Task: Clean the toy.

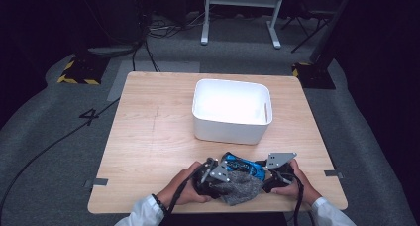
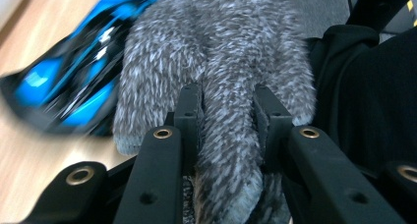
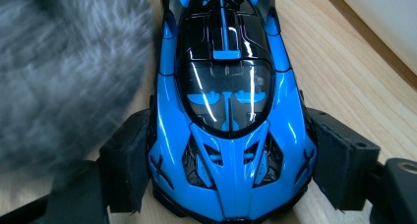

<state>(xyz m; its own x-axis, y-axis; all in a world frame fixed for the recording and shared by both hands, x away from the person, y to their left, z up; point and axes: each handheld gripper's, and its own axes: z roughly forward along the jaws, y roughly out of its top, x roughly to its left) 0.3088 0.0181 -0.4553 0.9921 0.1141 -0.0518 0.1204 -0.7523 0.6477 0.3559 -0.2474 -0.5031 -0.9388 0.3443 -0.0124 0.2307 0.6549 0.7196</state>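
The left tongs [image 2: 228, 116] pinch a grey furry glove [image 2: 221, 62]; the right tongs [image 3: 231, 170] clamp the blue toy car [image 3: 228, 111]. Both look freshly grasped, so next comes lifting them toward the white bin [image 1: 230, 129] at twelve o'clock.

Bench [image 1: 148, 137] left half bare: open passage from near edge to far edge. White bin [image 1: 231, 110] blocks centre-right, just beyond both grippers; narrow bare strip on its right and behind it. Near edge crowded: left gripper [image 1: 214, 178], grey fuzzy cloth [image 1: 240, 189], blue toy car [image 1: 243, 165], right gripper [image 1: 275, 174] packed together, touching, no gap between. Bin interior open from above.
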